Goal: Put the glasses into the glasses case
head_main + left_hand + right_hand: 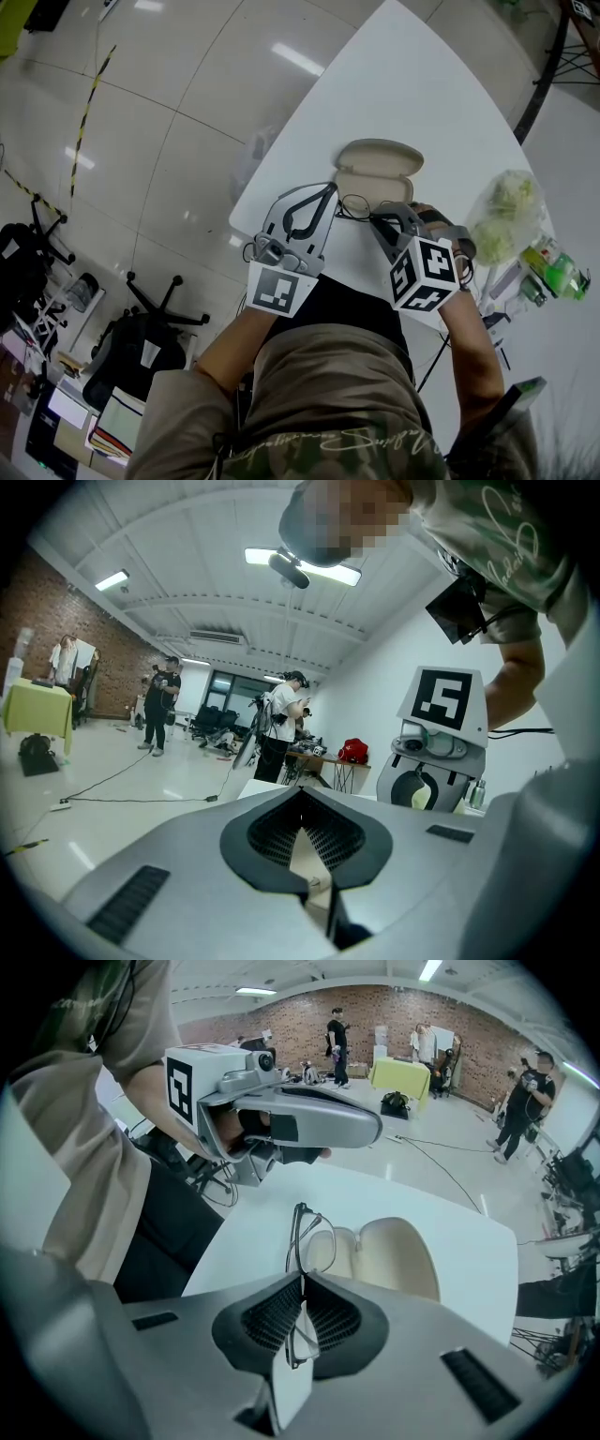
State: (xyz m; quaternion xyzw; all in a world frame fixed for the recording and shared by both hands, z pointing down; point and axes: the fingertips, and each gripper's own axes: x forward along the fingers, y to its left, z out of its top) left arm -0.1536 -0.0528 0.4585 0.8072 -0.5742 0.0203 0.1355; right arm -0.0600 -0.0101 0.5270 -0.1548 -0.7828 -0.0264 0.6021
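A clear bag of green stuff [506,214] and some bottles [553,267] sit on the right side of the white table [412,84], away from the work. Nothing lies between the glasses and the open glasses case [394,1255]. The left gripper [302,794] is squeezed closed with nothing in it. The right gripper [302,1281] pinches the glasses [314,1241]. They stick out past the jaw tips, just in front of the case. They stand up on edge, and their long side points away from the gripper toward the case.
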